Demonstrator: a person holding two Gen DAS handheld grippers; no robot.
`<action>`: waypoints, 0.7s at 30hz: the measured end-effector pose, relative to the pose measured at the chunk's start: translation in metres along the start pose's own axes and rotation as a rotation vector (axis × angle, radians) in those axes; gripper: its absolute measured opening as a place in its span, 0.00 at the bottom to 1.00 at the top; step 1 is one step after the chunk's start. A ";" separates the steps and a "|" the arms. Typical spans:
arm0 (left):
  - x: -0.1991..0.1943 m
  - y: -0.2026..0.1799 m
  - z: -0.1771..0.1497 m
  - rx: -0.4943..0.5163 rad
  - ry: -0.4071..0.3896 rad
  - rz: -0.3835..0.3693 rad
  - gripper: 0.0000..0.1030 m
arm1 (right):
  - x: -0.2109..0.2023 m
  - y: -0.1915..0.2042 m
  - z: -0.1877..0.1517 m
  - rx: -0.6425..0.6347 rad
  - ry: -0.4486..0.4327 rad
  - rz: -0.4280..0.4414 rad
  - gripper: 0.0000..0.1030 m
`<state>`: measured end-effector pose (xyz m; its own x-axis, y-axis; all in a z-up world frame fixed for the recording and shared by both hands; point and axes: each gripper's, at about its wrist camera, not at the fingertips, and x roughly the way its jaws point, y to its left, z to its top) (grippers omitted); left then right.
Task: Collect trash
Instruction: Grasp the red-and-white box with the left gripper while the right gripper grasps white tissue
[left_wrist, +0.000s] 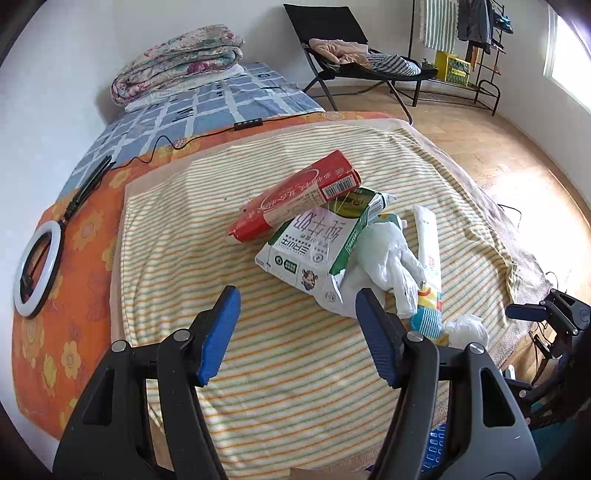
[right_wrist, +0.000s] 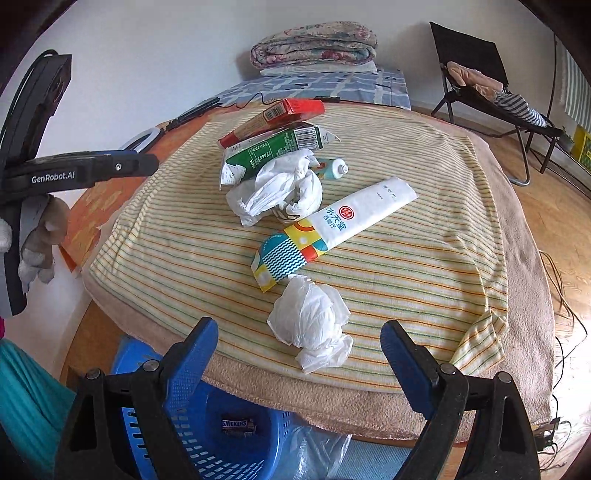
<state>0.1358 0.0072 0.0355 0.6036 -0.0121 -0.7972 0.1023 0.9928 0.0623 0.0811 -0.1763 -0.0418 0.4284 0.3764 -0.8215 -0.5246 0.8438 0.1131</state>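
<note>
Trash lies on a striped blanket (left_wrist: 258, 369) on the bed. A red carton (left_wrist: 295, 195) (right_wrist: 273, 118) rests on a green-and-white milk carton (left_wrist: 314, 251) (right_wrist: 273, 151). Beside them are a crumpled white bag (left_wrist: 388, 266) (right_wrist: 280, 188), a long white wrapper with a colourful end (left_wrist: 428, 266) (right_wrist: 332, 229), a small tube (right_wrist: 332, 168) and a crumpled white tissue (right_wrist: 310, 321) (left_wrist: 465, 328). My left gripper (left_wrist: 295, 332) is open and empty, just short of the milk carton. My right gripper (right_wrist: 299, 369) is open and empty, around the near side of the tissue.
A blue plastic basket (right_wrist: 207, 443) holding a Snickers wrapper (right_wrist: 238, 424) stands on the floor below the bed edge. A ring light (left_wrist: 37, 269) and cable lie at the left. Folded quilts (left_wrist: 177, 59) sit at the bed's far end. A folding chair (left_wrist: 351, 55) stands beyond.
</note>
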 end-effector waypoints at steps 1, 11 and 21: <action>0.007 -0.003 0.008 0.030 -0.001 0.013 0.65 | 0.003 0.000 0.001 -0.003 0.006 0.003 0.89; 0.082 -0.015 0.052 0.200 0.072 0.035 0.65 | 0.026 -0.010 0.011 0.038 0.063 0.070 0.88; 0.117 -0.007 0.079 0.236 0.100 0.022 0.64 | 0.040 -0.013 0.021 0.050 0.099 0.113 0.87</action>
<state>0.2680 -0.0104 -0.0104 0.5274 0.0326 -0.8490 0.2785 0.9374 0.2090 0.1203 -0.1648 -0.0644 0.2925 0.4329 -0.8527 -0.5269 0.8171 0.2340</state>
